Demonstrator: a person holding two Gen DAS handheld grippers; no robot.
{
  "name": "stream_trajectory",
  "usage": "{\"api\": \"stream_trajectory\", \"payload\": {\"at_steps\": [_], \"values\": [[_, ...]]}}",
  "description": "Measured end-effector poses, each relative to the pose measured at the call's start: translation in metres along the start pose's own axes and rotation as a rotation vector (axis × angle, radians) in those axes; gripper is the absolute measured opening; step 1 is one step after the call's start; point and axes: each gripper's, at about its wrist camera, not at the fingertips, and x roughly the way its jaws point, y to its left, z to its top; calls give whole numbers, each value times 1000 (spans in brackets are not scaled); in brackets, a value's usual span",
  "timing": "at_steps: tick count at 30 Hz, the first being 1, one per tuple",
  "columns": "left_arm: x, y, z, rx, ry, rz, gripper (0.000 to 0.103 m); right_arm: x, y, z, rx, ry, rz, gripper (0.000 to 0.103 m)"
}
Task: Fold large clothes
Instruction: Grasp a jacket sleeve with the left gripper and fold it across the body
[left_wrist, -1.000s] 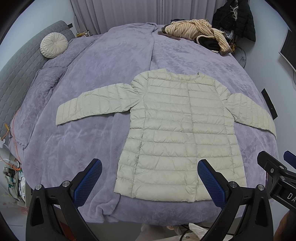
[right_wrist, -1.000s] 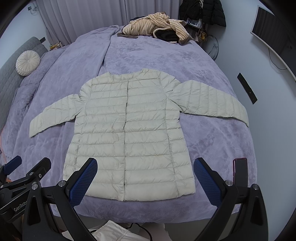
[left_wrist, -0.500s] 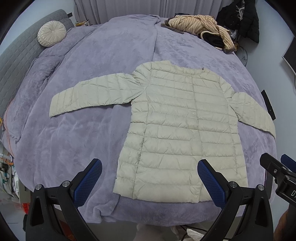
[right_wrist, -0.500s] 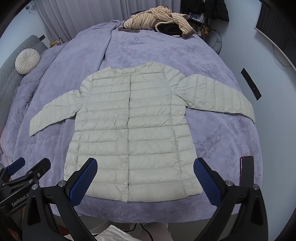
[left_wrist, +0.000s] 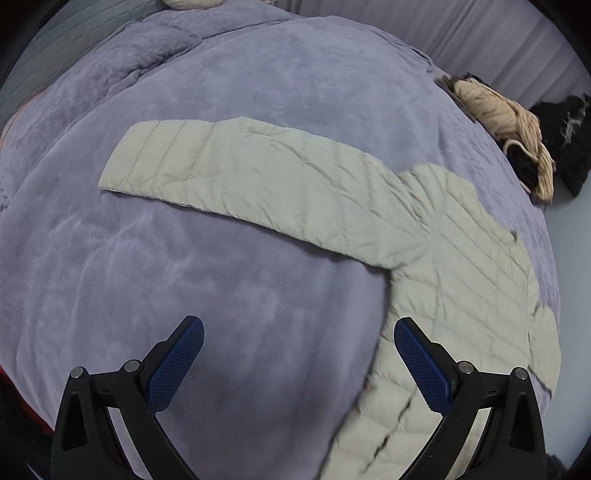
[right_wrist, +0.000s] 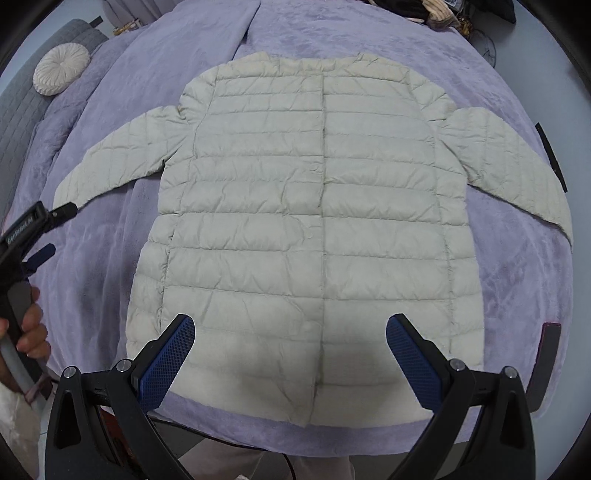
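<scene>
You have not started folding yet, as far as these views show. The jacket (right_wrist: 314, 221) lies flat and fully spread, front up, in the middle of the bed (right_wrist: 110, 258), with both sleeves out to the sides and its hem at the near edge of the bed. No part is turned over on itself, so every fold is left: the sleeves in, the sides over, then the body doubled up.

Your left hand-held gripper (left_wrist: 295, 354) hangs with its jaws wide apart and nothing between them, over bare blanket just beside the jacket's left flank, with the left sleeve (left_wrist: 258, 192) stretched across the bed beyond it. Your right hand-held gripper (right_wrist: 291, 350) is likewise spread wide and empty, above the jacket's hem, about on the closed front seam.

The jacket is a pale beige quilted puffer, stitched in horizontal channels that puff lightly between the seams. The shell looks thin and smooth, with fine crinkles, so I judge it will slide and spring back unless you press each fold. The neckline is round and collarless. The bed covering is a lilac plush blanket, soft and napped, with brushed streaks that should give some grip under the fabric.

Beyond the jacket's collar sits a heap of striped tan clothing (left_wrist: 506, 122), and a round pleated cushion (right_wrist: 61, 68) lies off past the left sleeve.
</scene>
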Motion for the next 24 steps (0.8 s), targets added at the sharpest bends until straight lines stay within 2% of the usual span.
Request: {"api": "stream_trajectory", "payload": {"at_steps": [4,9,12,17,18,19,20,21,22,24], "values": [[44,37,30,-115,-2,-48,103,32,26,14,-45,21,-2,103],[93,77,54,-276,22,-139,103,57,56,36,-87,-18,35,103],[107,91,63,-339,-9,-159,103,76,68,46,-116,-39,37,103],[110,94,74,-364,-100,-150,101,116,75,55,-132,-17,14,103],[108,93,77,-364,-122,-138,97,121,76,55,-130,-10,13,103],[107,93,80,-359,-139,-122,74,125,76,54,-131,-5,10,103],[107,93,84,-346,-142,-115,47,129,77,54,-134,-2,5,103],[107,94,87,-334,-144,-138,31,130,78,53,-140,0,1,103],[107,95,91,-327,-147,-178,7,131,80,52,-147,0,-2,103],[101,94,97,-304,-170,-198,6,131,83,50,-162,-2,-6,103]]}}
